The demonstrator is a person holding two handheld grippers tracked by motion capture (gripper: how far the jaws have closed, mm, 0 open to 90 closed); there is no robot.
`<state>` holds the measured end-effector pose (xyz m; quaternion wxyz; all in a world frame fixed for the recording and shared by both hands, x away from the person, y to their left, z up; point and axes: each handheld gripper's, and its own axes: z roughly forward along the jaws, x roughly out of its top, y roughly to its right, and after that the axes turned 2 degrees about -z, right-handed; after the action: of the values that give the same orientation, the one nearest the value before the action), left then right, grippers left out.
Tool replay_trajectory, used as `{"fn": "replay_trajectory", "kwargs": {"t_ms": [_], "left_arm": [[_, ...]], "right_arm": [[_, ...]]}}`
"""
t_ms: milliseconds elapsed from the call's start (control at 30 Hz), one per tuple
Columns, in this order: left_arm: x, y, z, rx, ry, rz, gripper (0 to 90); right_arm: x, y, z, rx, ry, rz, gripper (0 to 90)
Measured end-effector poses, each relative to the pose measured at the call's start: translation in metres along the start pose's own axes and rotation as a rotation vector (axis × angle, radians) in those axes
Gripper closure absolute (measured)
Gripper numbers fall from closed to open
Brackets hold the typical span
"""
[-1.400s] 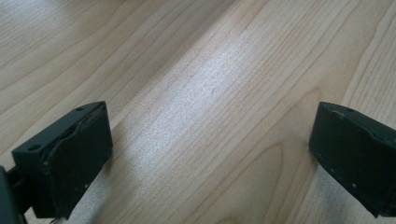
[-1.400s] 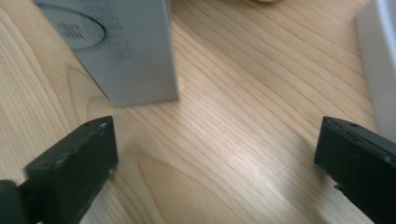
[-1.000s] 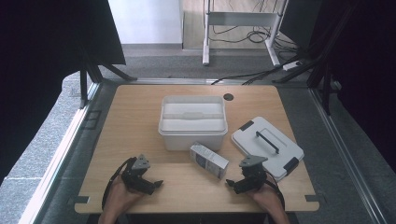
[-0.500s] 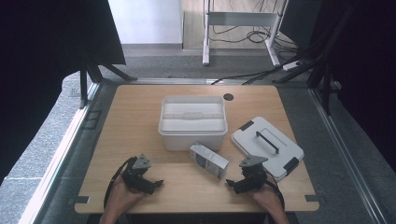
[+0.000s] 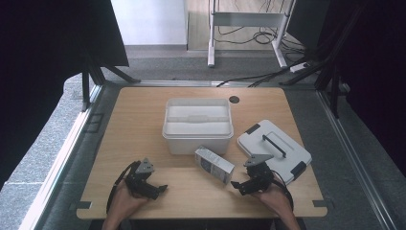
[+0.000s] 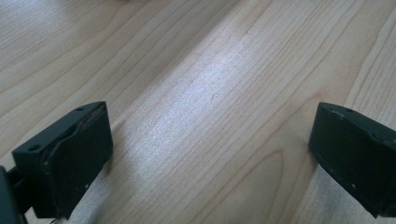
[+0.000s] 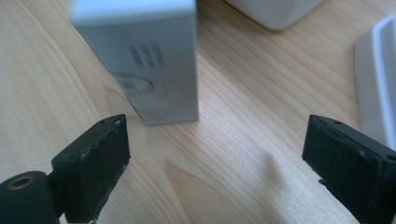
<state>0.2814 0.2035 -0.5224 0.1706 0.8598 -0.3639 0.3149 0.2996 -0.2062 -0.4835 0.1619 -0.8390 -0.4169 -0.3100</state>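
Observation:
A small grey-white carton [image 5: 214, 164] lies on the wooden table [image 5: 143, 124], just in front of an open white bin [image 5: 197, 122]. My right gripper [image 5: 238, 186] hovers to the carton's right, pointing at it. In the right gripper view its jaws [image 7: 217, 130] stand wide apart and have just been closing a little, with nothing between them; the carton [image 7: 144, 60] lies just ahead, slightly left. My left gripper [image 5: 159, 189] rests near the front left edge. Its jaws [image 6: 210, 126] are open over bare wood.
A white lid with a black handle and black clips [image 5: 274, 151] lies right of the bin, close behind my right hand, and its edge [image 7: 378, 79] shows in the right gripper view. A round cable hole [image 5: 234, 99] sits at the table's back.
My right gripper has lifted slightly off the table toward the carton. The left gripper, carton, bin and lid have not moved.

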Motion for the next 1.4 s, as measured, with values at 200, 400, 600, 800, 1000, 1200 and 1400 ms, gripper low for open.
{"fn": "replay_trajectory", "kwargs": {"t_ms": [200,400,600,800,1000,1200,1400], "left_arm": [[0.0,0.0,0.0,0.0,0.0,0.0,0.0],[0.0,0.0,0.0,-0.001,-0.001,0.001,0.0],[0.0,0.0,0.0,0.002,-0.001,0.005,0.0],[0.0,0.0,0.0,0.001,-0.003,0.005,0.0],[0.0,0.0,0.0,0.001,-0.001,0.003,0.0],[0.0,0.0,0.0,0.001,-0.001,0.003,0.0],[0.0,0.0,0.0,0.001,-0.001,0.003,0.0]], "right_arm": [[0.026,-0.004,-0.008,0.045,-0.053,-0.034,6.5],[0.055,-0.009,-0.009,0.065,-0.137,-0.085,7.2],[0.082,-0.013,0.004,0.077,-0.23,-0.149,15.8],[0.102,-0.023,0.029,0.099,-0.331,-0.211,30.4],[0.116,-0.028,0.047,0.093,-0.453,-0.231,40.8],[0.125,-0.025,0.054,0.087,-0.523,-0.248,51.8],[0.124,-0.03,0.043,0.111,-0.492,-0.255,54.7]]}}
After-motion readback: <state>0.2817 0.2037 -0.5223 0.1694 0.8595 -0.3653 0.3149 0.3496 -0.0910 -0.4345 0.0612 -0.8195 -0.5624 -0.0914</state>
